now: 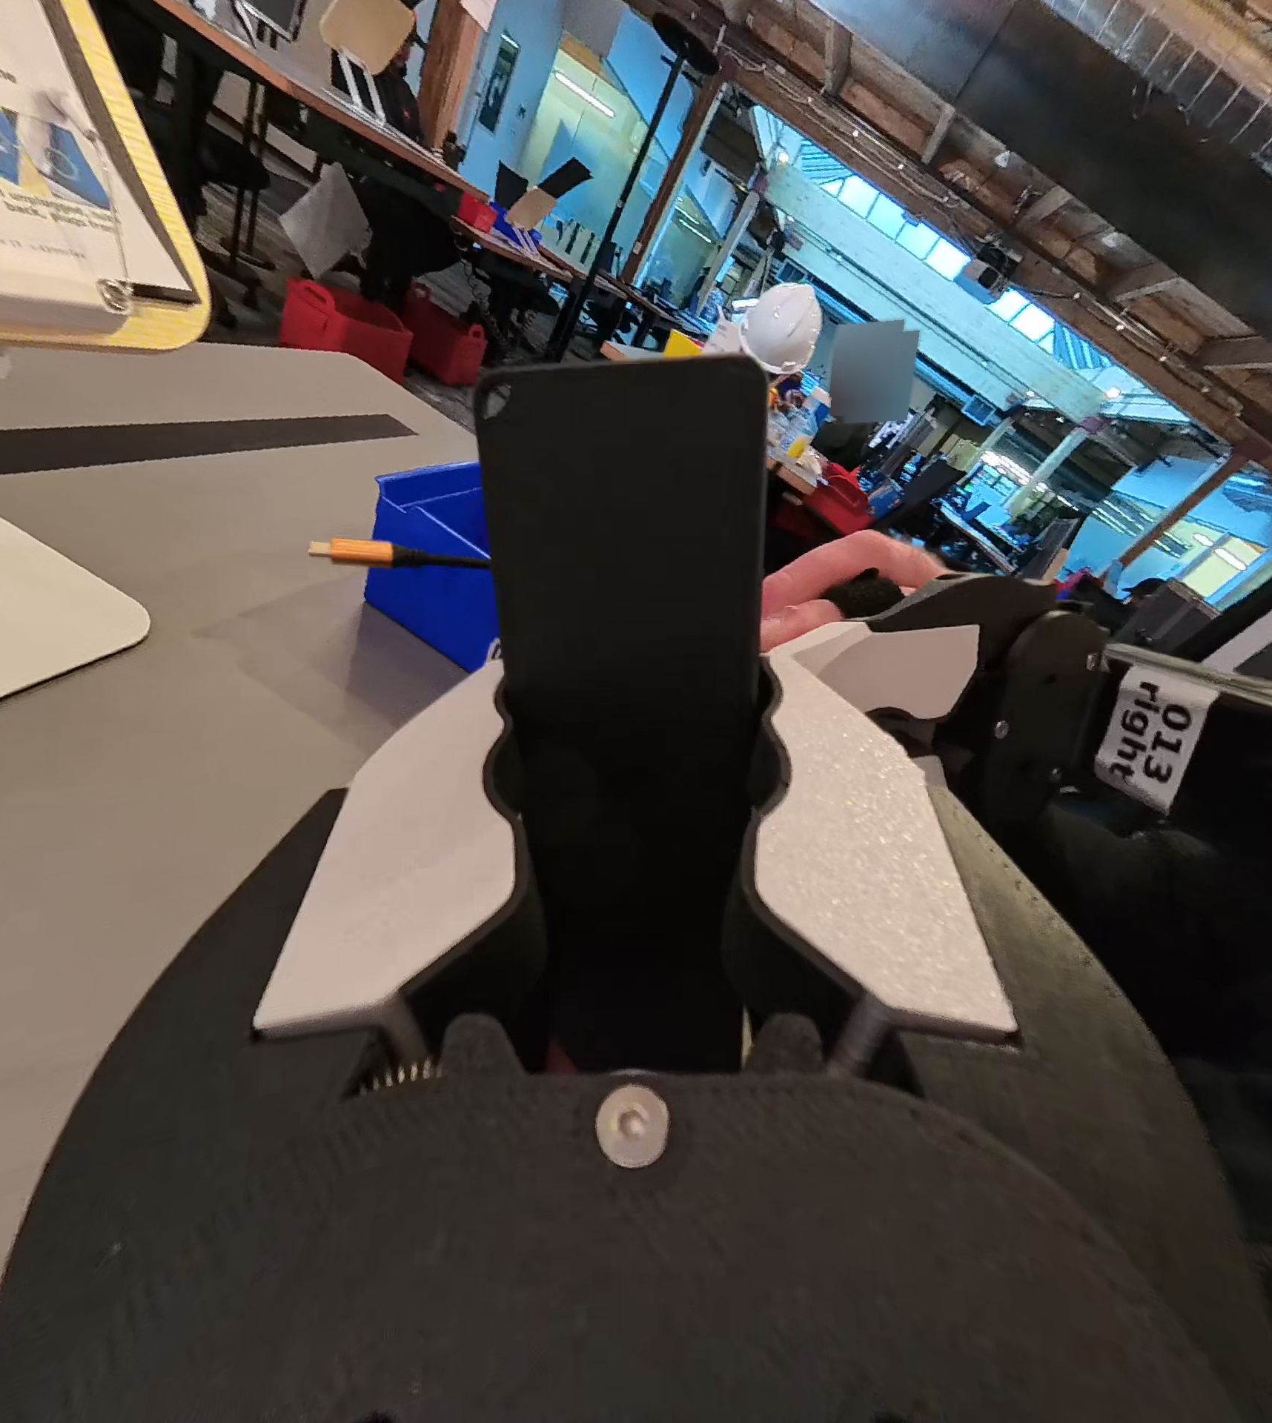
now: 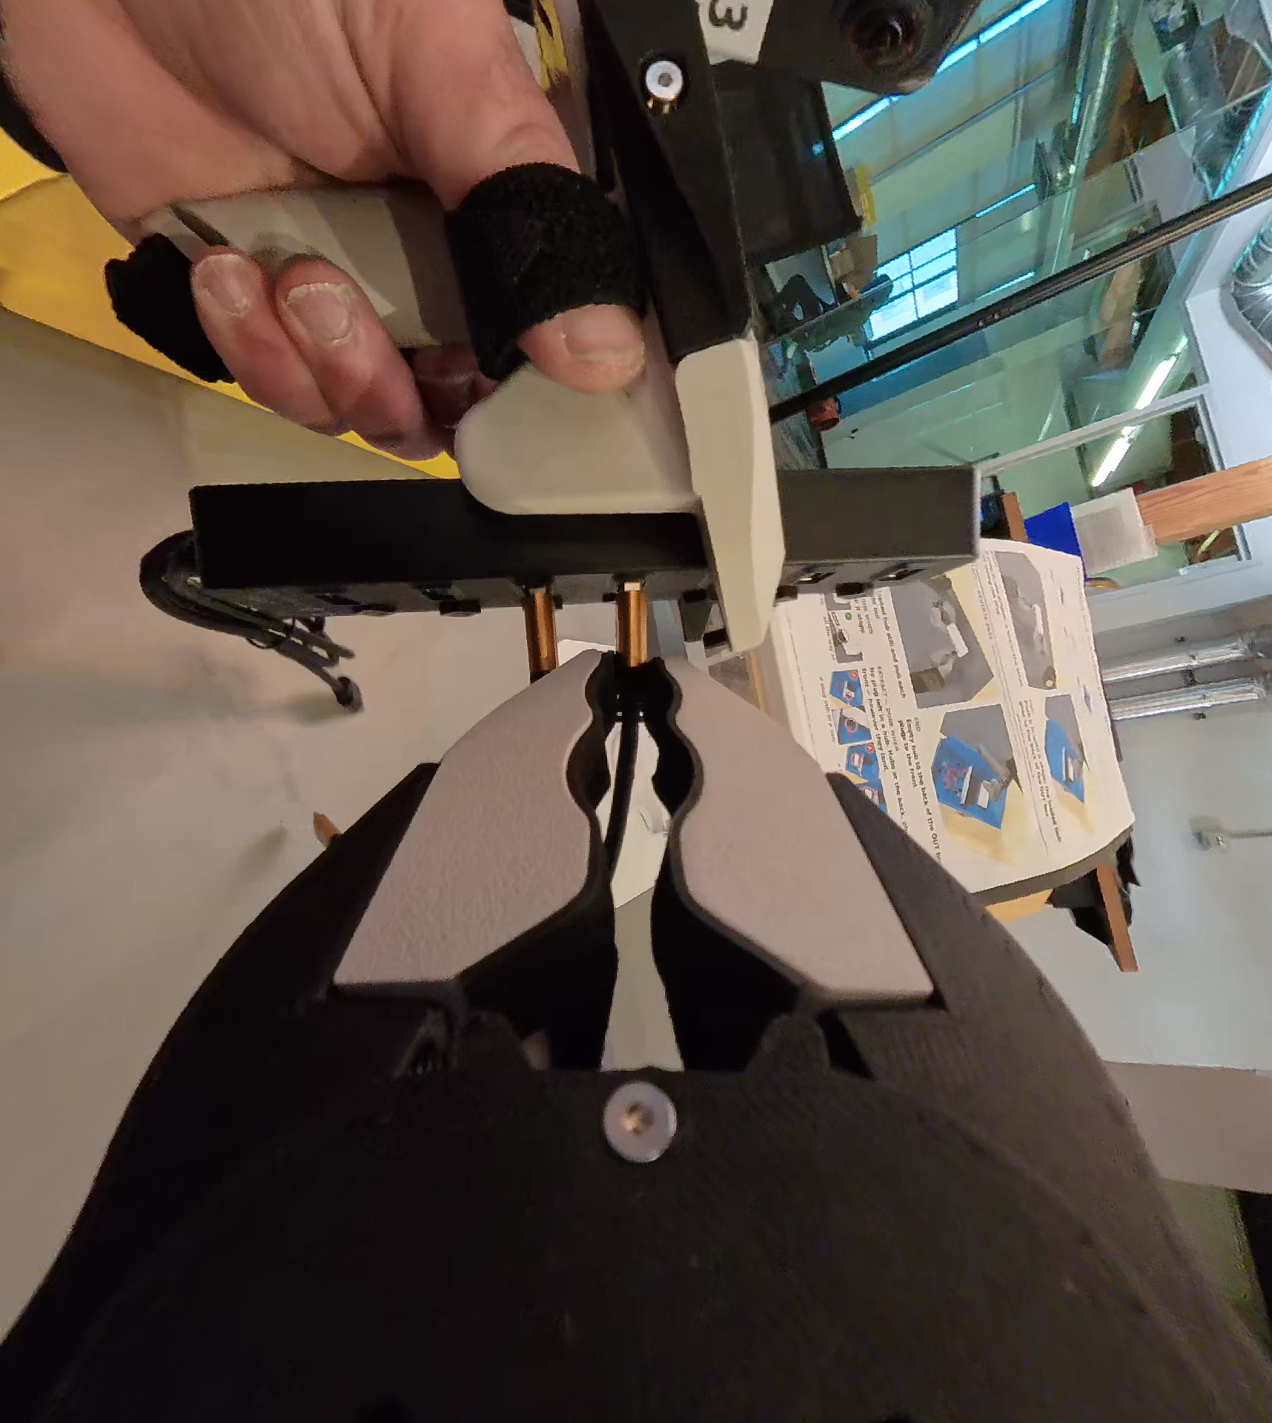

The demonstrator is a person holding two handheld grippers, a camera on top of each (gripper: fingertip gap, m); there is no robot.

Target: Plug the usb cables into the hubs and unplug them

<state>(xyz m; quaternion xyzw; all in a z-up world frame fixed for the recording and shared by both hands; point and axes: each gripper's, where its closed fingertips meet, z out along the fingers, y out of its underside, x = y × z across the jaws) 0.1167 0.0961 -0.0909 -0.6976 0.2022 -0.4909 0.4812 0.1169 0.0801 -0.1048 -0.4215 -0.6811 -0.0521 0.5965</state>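
Observation:
My left gripper [image 1: 629,678] is shut on a flat black usb hub [image 1: 621,539] and holds it upright above the grey table [image 1: 155,770]. In the right wrist view the hub [image 2: 386,531] shows edge-on, clamped by the left gripper's white fingers [image 2: 733,493], with a hand around that gripper. My right gripper [image 2: 629,666] is shut on the rear end of an orange usb plug [image 2: 630,620], and its black cable runs back between the fingers. The plug's metal tip meets a port on the hub; how deep it sits is unclear. A second orange plug [image 2: 540,627] stands in a port just left of it. Another orange plug [image 1: 359,552] sticks out left of the hub.
A blue bin [image 1: 433,570] stands on the table behind the hub. An instruction sheet on a white stand [image 1: 24,192] is at the left and also shows in the right wrist view [image 2: 964,731]. A bundle of black cables [image 2: 255,624] hangs from the hub's end. The right gripper's body [image 1: 1041,693] is close on the right.

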